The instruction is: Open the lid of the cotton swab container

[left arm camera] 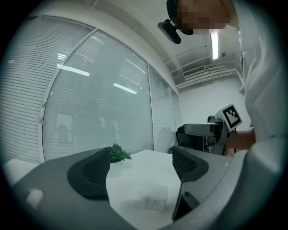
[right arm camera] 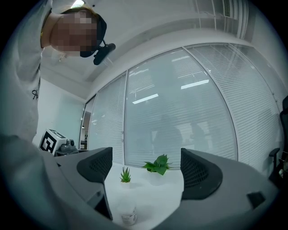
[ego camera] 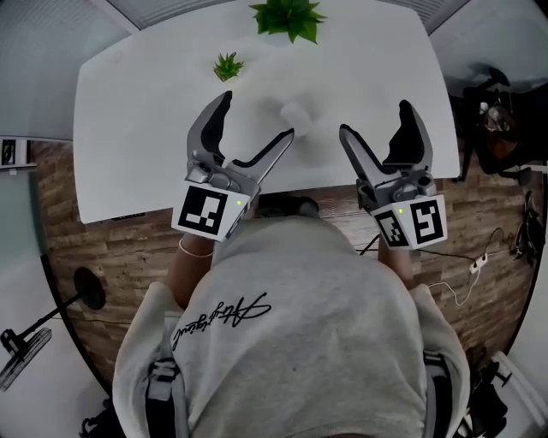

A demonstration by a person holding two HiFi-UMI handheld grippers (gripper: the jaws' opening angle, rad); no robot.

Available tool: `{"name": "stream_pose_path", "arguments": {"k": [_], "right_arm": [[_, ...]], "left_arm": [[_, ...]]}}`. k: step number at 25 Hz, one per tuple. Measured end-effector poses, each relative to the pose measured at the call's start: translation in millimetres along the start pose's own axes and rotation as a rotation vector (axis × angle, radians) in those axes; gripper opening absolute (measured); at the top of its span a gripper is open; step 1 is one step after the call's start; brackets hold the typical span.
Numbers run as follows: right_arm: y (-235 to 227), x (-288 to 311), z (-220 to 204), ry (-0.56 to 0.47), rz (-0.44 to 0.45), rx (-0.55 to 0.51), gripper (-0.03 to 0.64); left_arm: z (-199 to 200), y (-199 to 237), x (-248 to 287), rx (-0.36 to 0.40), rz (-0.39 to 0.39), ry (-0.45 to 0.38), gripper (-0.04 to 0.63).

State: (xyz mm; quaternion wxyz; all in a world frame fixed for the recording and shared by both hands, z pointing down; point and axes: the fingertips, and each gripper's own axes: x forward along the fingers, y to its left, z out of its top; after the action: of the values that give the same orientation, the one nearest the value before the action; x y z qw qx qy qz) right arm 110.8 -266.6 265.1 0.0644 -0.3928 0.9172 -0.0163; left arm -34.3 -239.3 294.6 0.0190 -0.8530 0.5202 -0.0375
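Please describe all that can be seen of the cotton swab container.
The cotton swab container is small and translucent, seemingly plastic, with whitish contents low inside. It stands upright on the white table, ahead of the open left gripper and right gripper, touching neither. Blur hides whether it is open.

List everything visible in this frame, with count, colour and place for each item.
table: one, white, in front of the person
swab container: one, clear, on the table, ahead of and between the two claws, untouched
small plant: one, green, on the table, behind and left of the container
large plant: one, green, at the table's far edge
floor: brown wood pattern, around the table
sweatshirt: one, grey, on the person
left claw: grey-black, open, empty
right claw: grey-black, open, empty
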Motion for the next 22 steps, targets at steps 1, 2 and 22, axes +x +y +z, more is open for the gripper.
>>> {"name": "stream_pose_path", "arguments": {"k": [1, 2, 22], "right_arm": [[-1.0, -0.6, -1.2, 0.003, 0.009, 0.003, 0.457], [-1.9, -0.8, -2.3, 0.005, 0.018, 0.006, 0.457], [1.2, -4.9, -45.7, 0.116, 0.165, 0.073, 0.456]], "left_arm": [[-6.1, -2.7, 1.5, -0.002, 0.007, 0.019, 0.416], [-11.9, -4.8, 3.1, -0.008, 0.015, 0.034, 0.416], [-125.6, -40.6, 27.3, -0.178, 0.134, 0.299, 0.414]]}}
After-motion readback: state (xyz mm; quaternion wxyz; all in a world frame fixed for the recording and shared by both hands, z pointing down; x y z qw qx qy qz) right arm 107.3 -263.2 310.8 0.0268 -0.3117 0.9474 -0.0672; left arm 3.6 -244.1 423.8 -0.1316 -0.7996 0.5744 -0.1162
